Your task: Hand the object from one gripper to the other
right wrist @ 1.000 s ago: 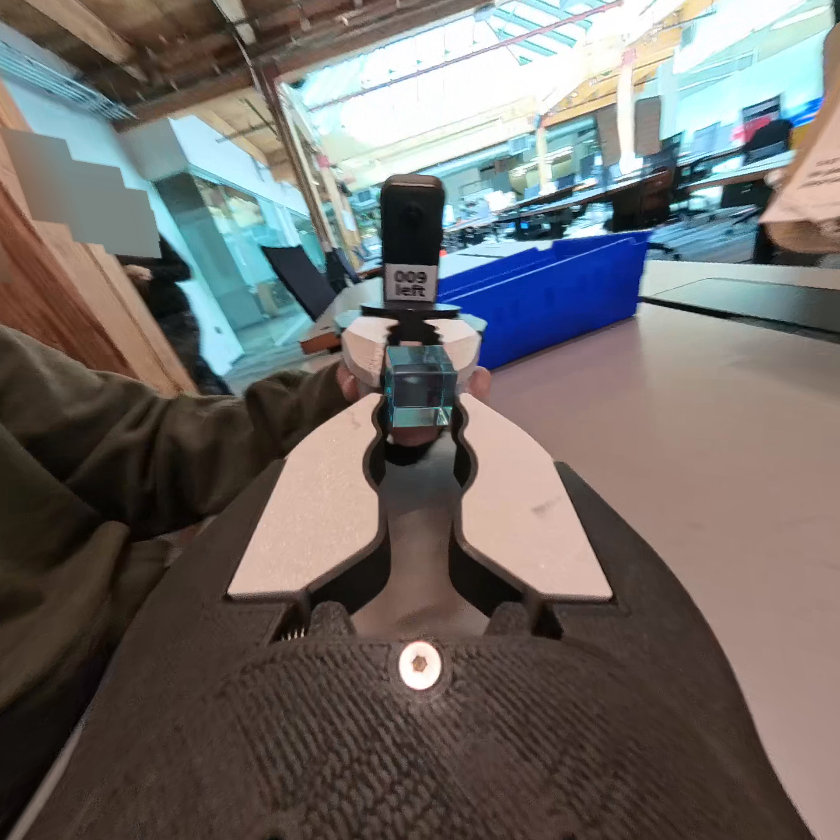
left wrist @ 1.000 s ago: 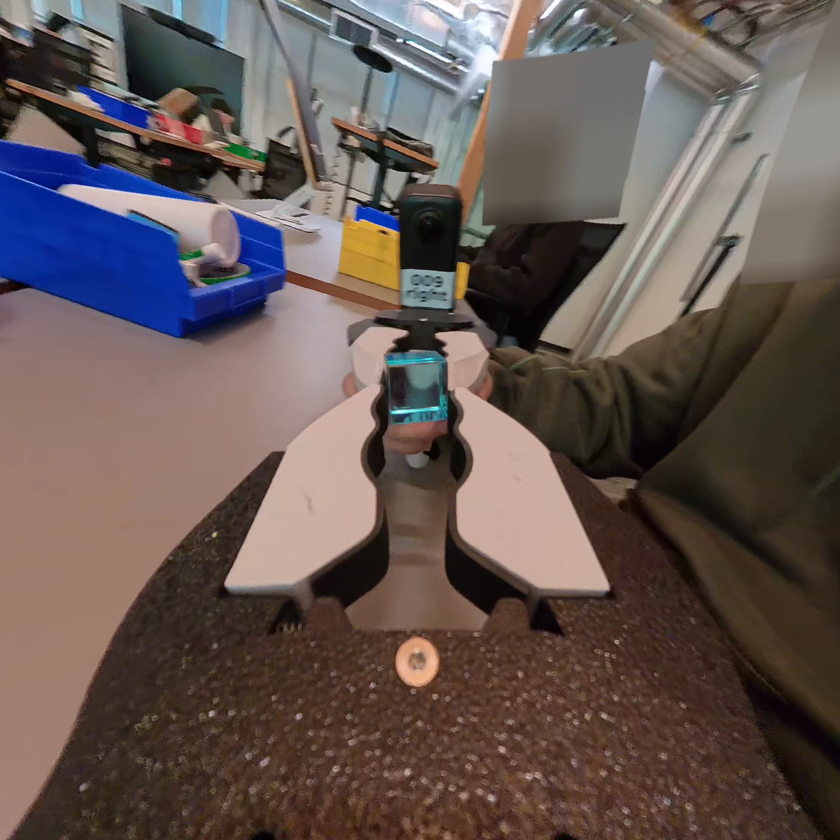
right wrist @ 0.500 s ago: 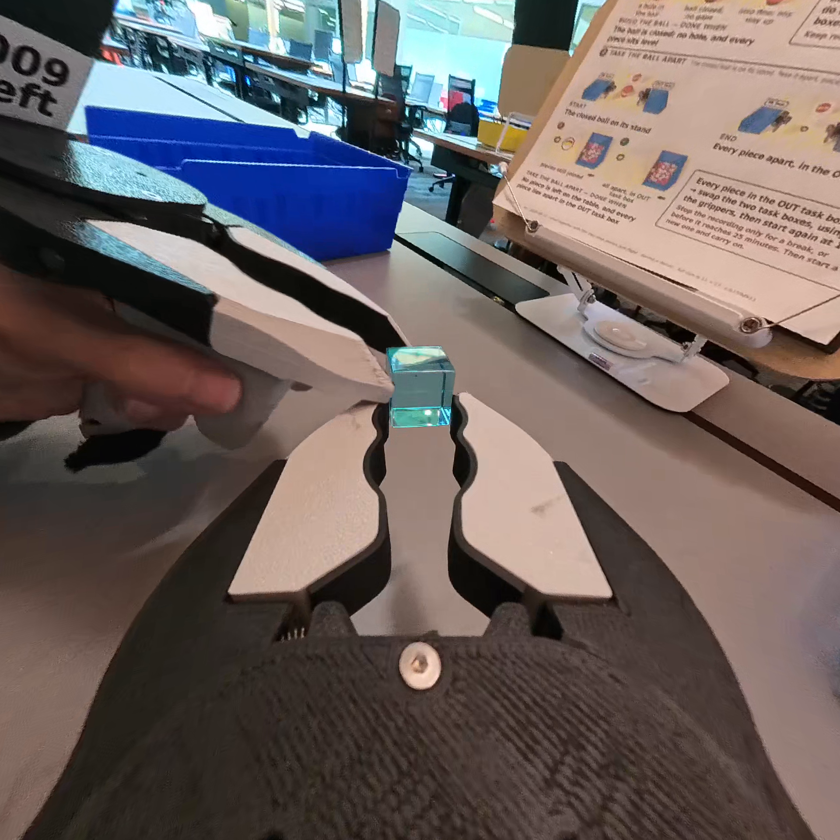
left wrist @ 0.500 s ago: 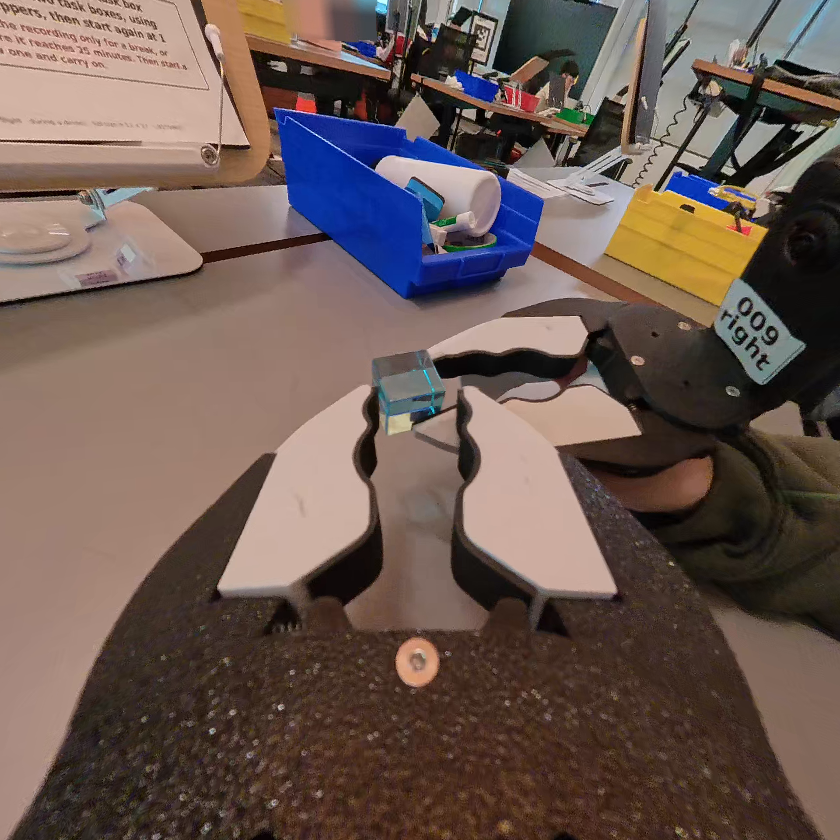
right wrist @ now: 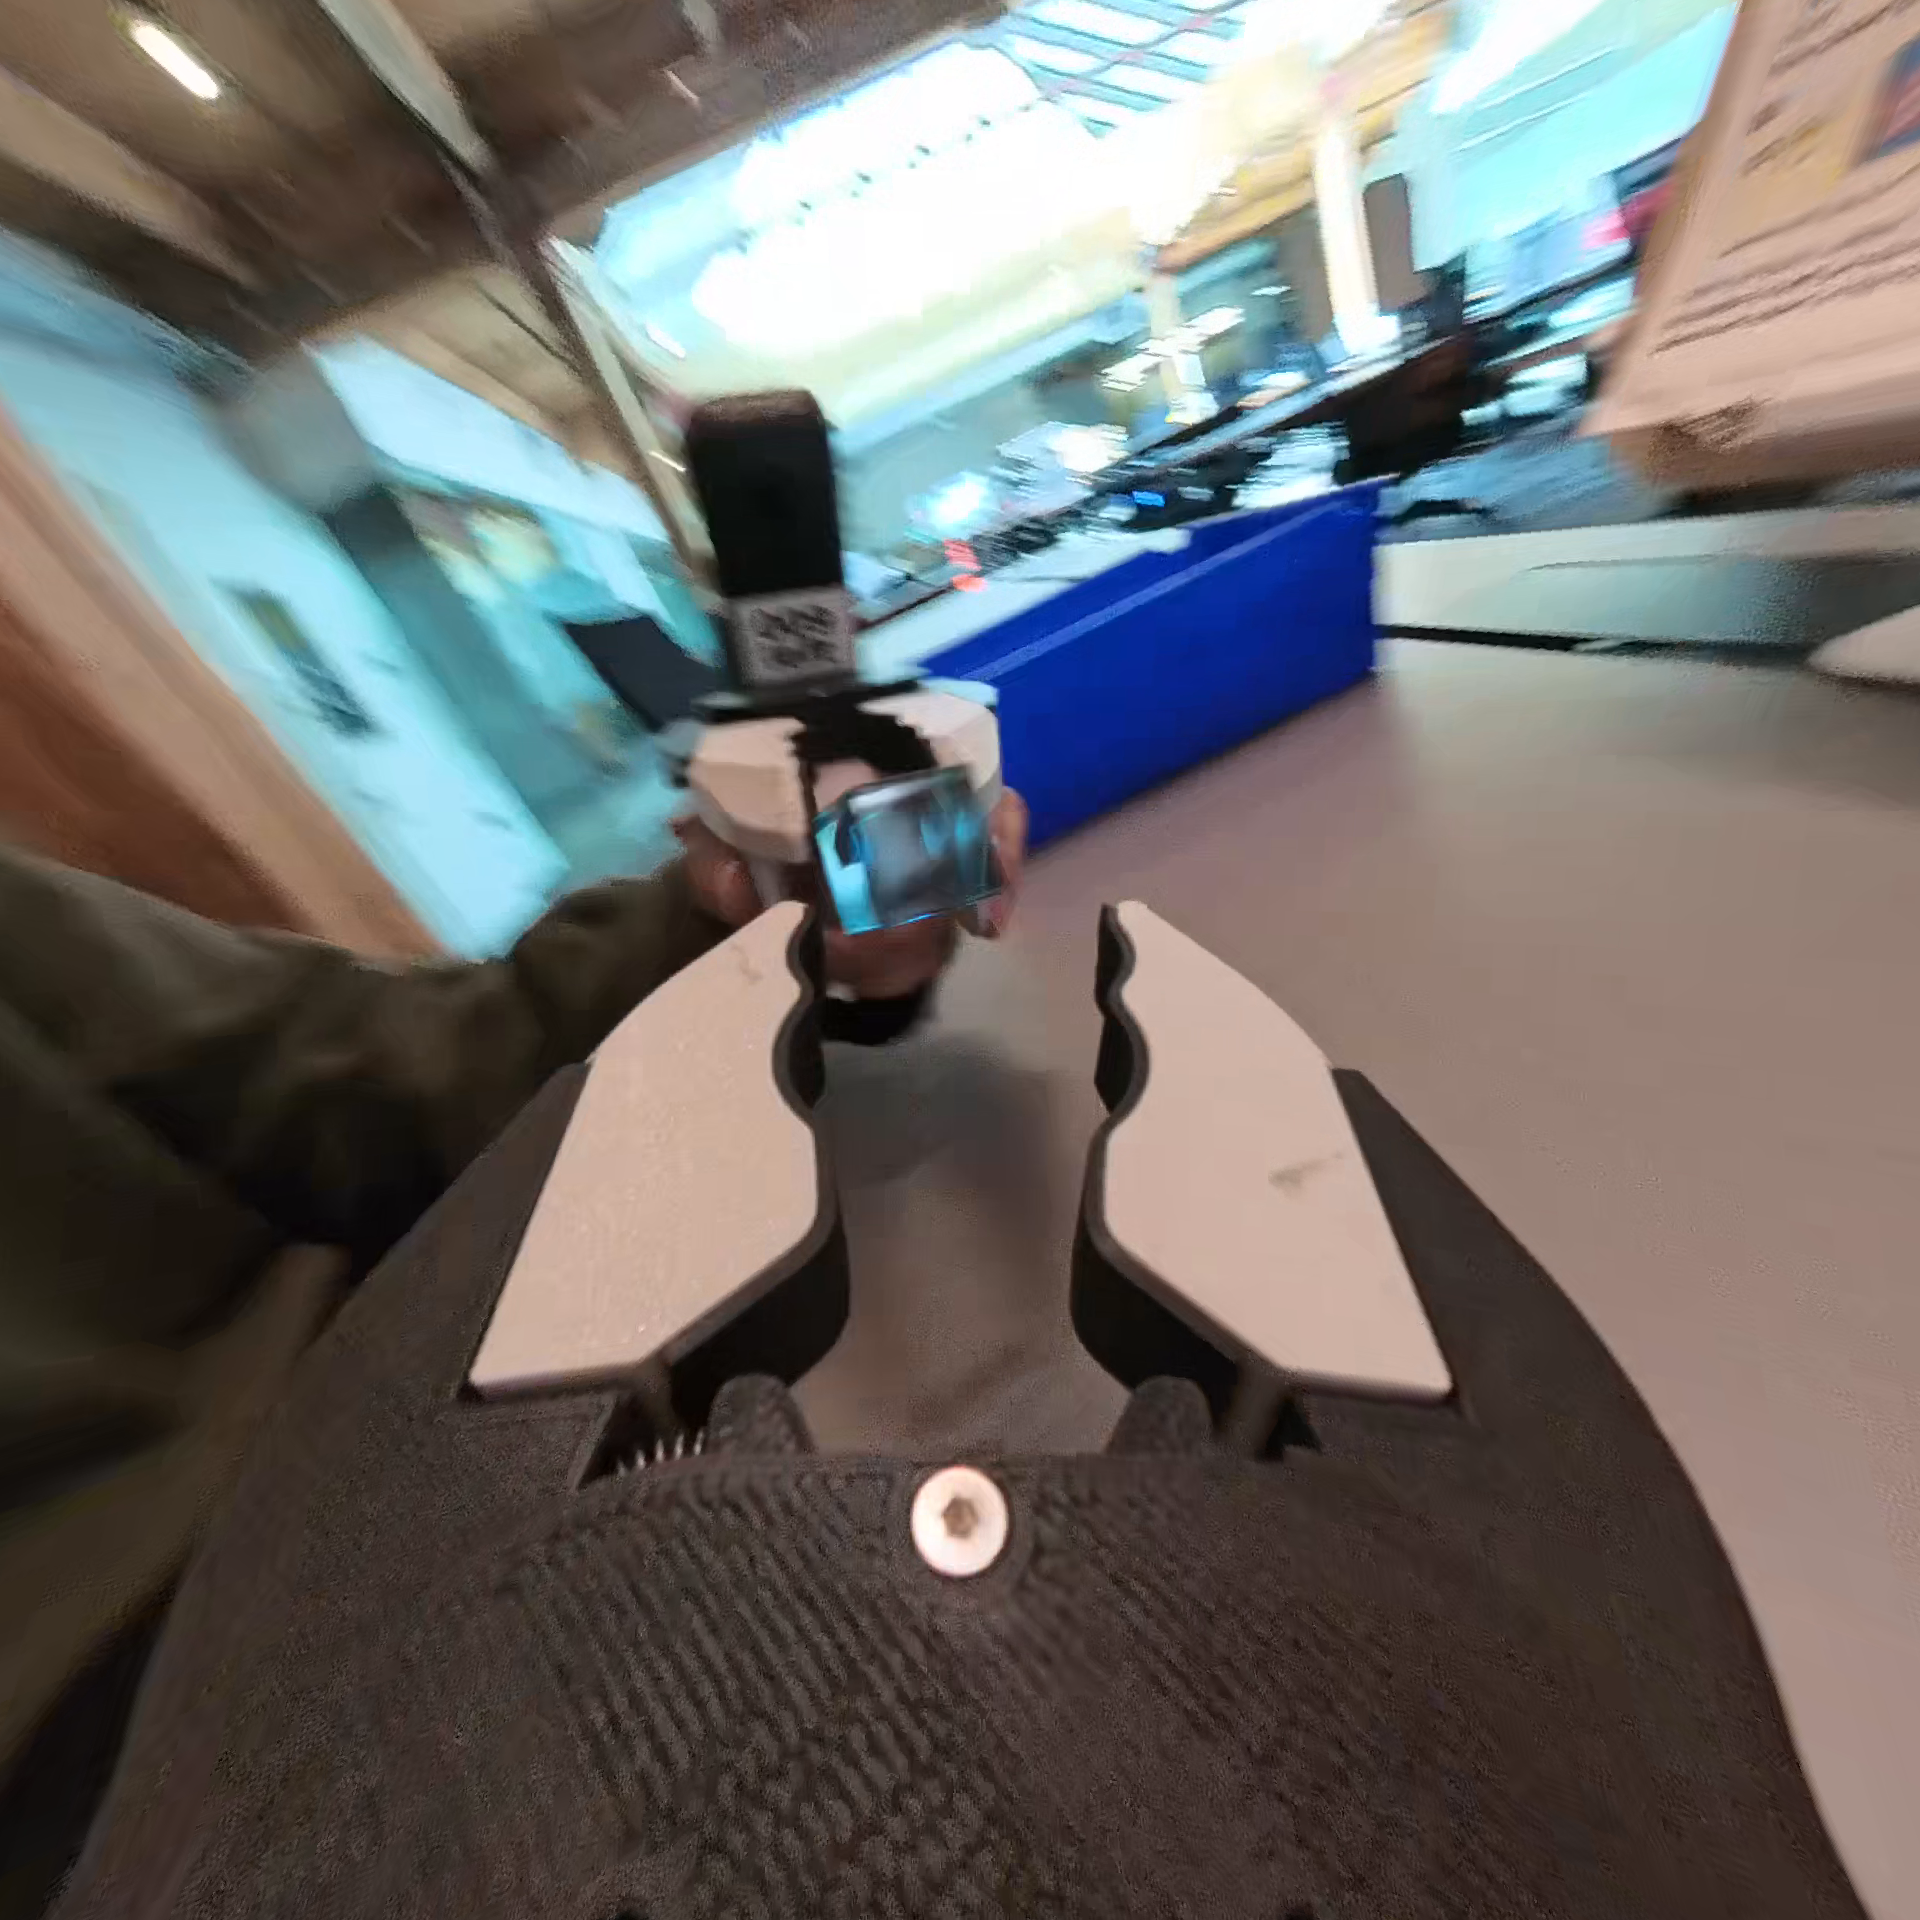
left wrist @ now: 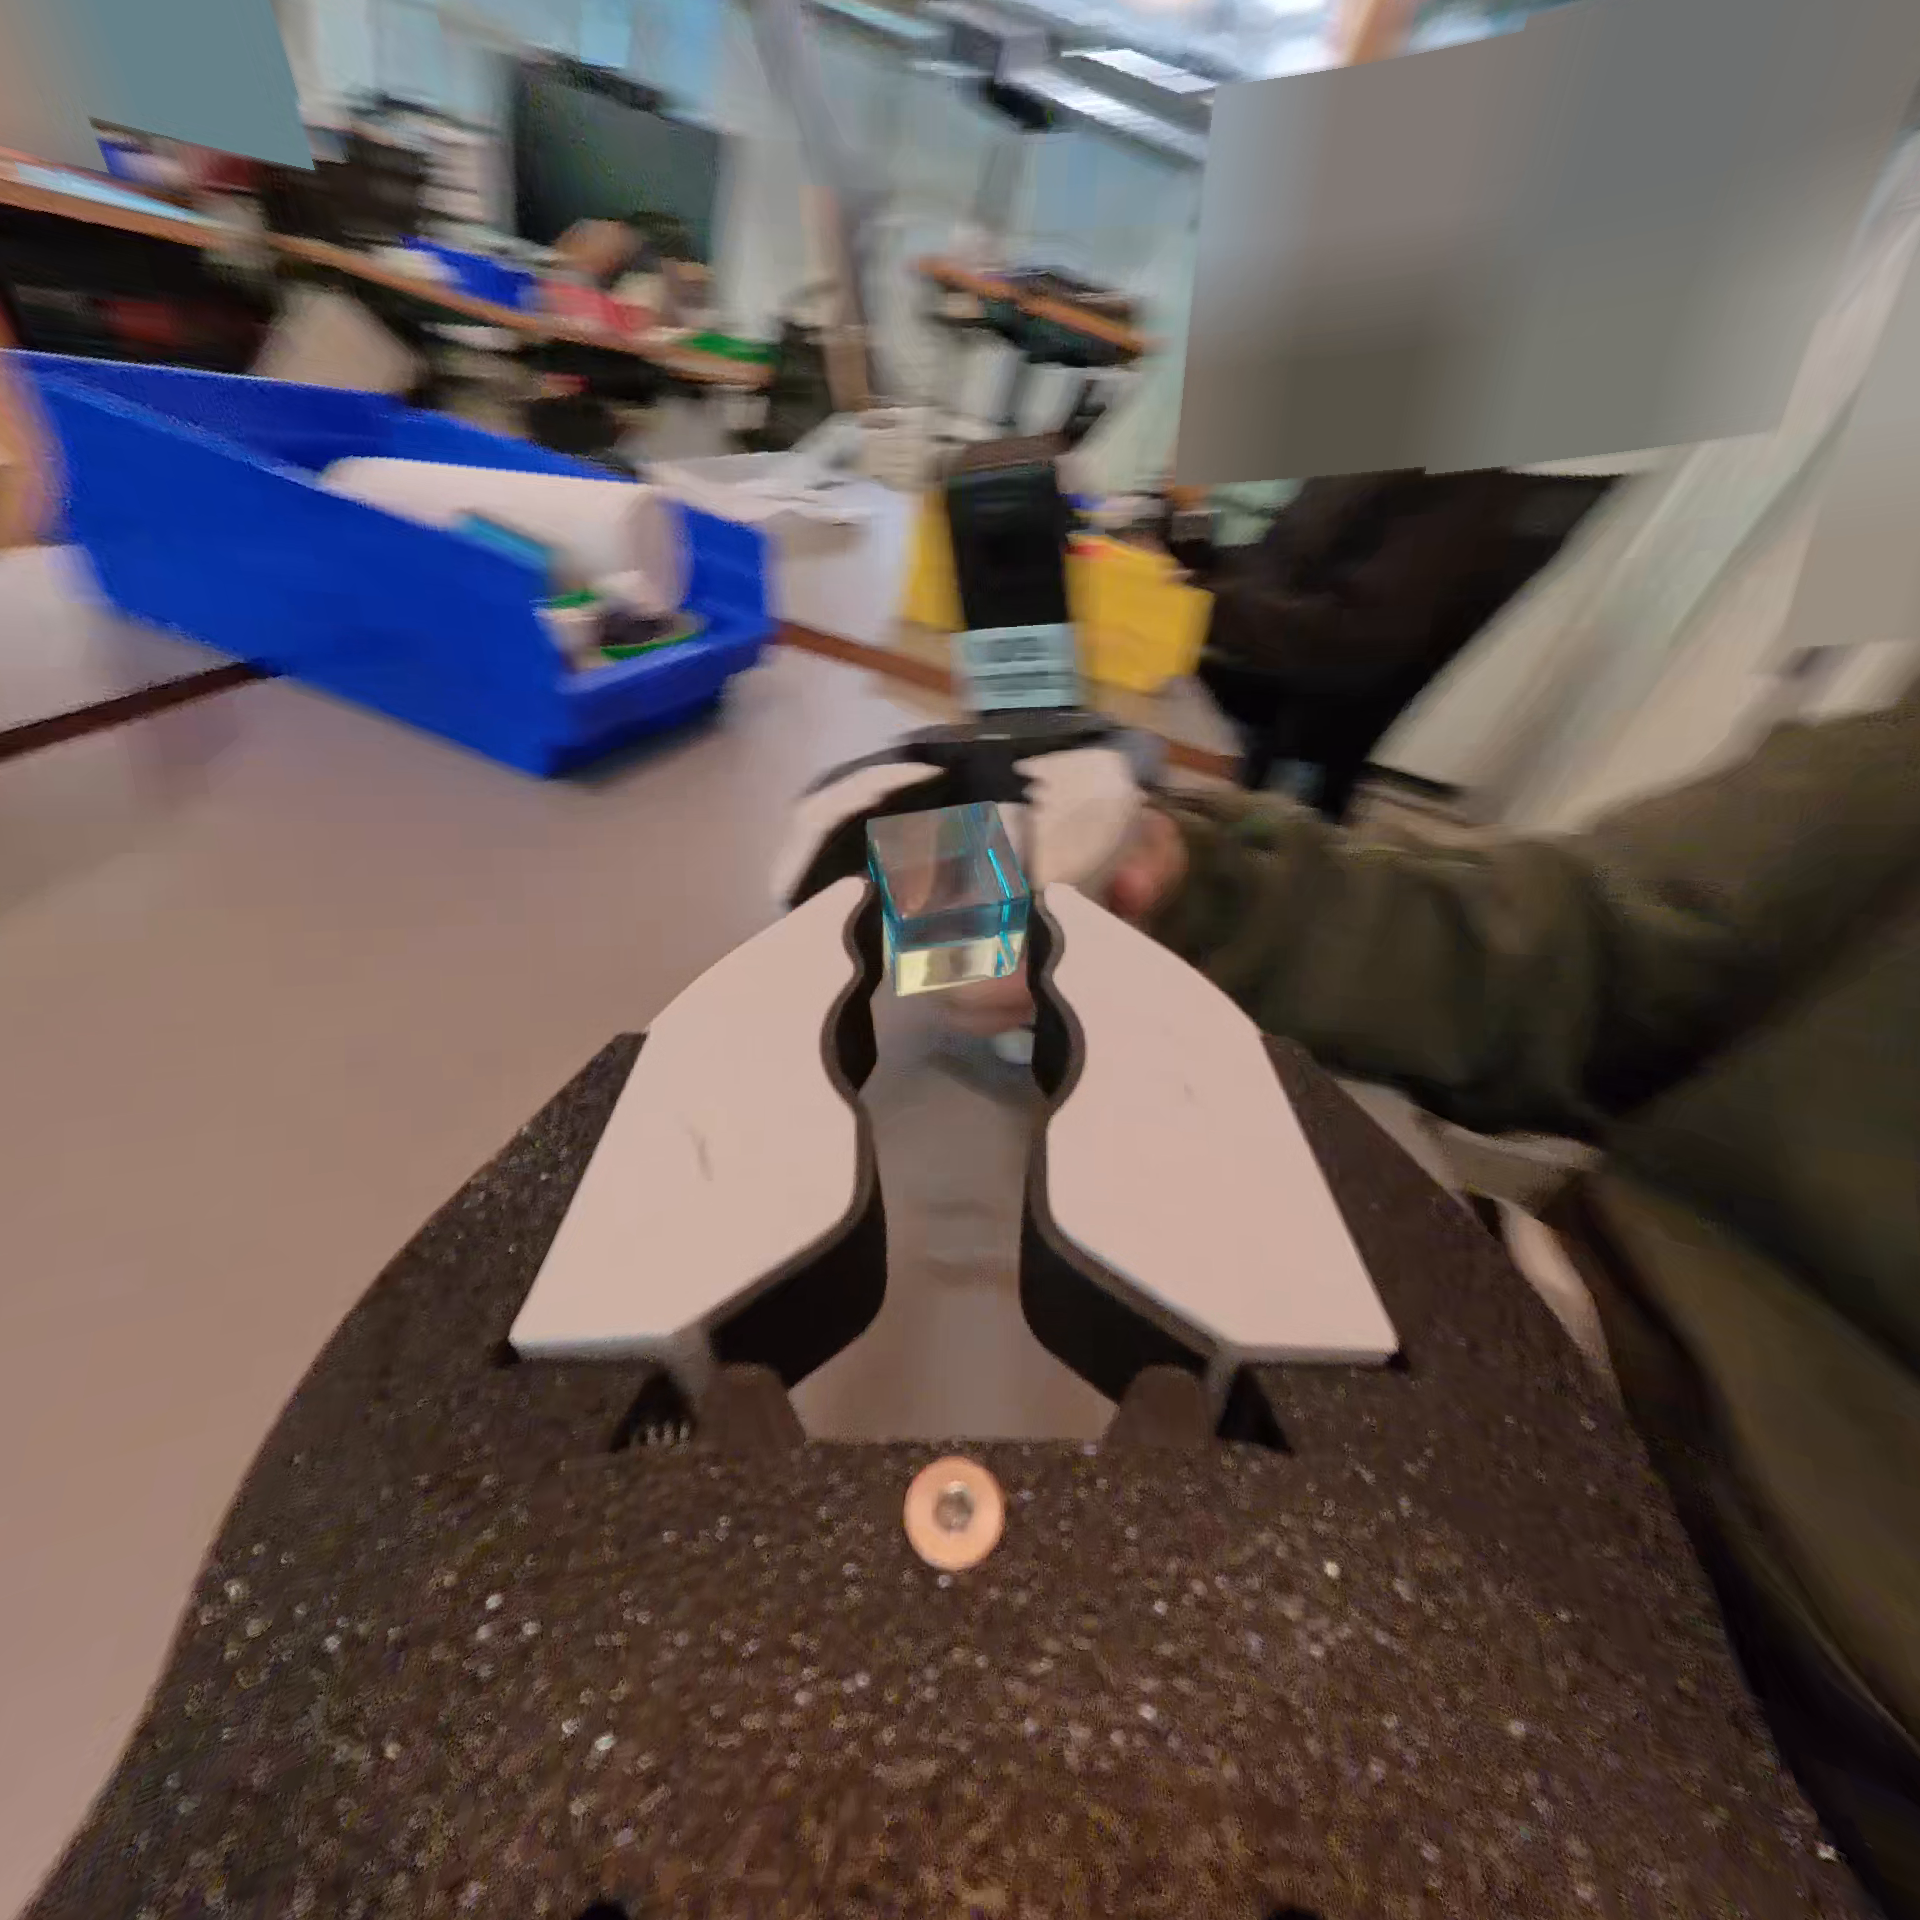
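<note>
Left claw (left wrist: 951, 914): I see my fingers pinched narrow on the clear blue-edged cube (left wrist: 945, 899), lifted above the table (left wrist: 312, 987)
Right claw (right wrist: 951, 925): I have it spread wide and holding nothing, facing the left claw (right wrist: 842, 774) just ahead of it
Table: grey top under both claws
Blue bin (left wrist: 343, 603): on the table off to my left, a white roll (left wrist: 520, 514) lying inside
Sleeve (left wrist: 1455, 956): olive green, behind the right claw (left wrist: 977, 821)
Cube: the right wrist view shows it (right wrist: 909, 857) tilted at the left claw's tips, just beyond my open fingers and apart from them
</note>
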Motion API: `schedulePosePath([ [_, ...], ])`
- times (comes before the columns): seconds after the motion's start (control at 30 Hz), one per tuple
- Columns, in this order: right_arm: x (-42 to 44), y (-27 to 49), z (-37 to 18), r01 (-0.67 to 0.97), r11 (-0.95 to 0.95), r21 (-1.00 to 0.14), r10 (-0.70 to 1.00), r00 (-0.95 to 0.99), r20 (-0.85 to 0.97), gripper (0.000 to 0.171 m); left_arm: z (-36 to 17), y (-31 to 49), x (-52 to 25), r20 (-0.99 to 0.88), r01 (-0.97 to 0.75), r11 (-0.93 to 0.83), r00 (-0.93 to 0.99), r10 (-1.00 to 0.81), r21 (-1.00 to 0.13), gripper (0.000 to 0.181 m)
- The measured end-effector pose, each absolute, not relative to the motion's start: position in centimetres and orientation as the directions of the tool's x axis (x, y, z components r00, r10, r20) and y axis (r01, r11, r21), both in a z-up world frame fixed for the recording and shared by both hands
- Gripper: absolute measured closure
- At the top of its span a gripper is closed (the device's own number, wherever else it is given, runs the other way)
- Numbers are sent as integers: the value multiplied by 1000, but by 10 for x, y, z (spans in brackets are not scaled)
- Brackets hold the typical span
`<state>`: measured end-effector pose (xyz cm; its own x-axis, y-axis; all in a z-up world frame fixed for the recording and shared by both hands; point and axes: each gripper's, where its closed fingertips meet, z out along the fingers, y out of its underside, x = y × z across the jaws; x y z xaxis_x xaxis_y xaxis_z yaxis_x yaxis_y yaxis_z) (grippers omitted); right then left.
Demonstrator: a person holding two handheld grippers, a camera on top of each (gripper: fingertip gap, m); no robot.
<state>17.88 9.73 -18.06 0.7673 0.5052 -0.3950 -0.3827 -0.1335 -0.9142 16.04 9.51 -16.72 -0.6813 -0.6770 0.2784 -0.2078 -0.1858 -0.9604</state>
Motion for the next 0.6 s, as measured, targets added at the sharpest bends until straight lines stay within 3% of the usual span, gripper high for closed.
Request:
schedulePosePath([
  [0.03,174,94,-175,-457,-149,-877,560,691,-456,123,-164,91,150,292,-217,-196,-742,-604,-956,156],
  [0.17,147,80,-163,-635,-330,-698,699,333,-633,125,-159,82,127,231,-174,-160,-845,-483,-972,156],
  [0.3,122,70,-154,-672,-553,-492,696,-48,-717,127,-159,70,111,126,-95,-94,-901,-416,-991,156],
  [0.43,105,70,-166,-616,-605,-504,666,-46,-744,124,-160,65,105,82,-59,-72,-919,-386,-996,156],
  [0.6,107,69,-161,-633,-581,-512,693,-54,-719,136,-160,67,107,42,-18,-63,-910,-411,-998,156],
])
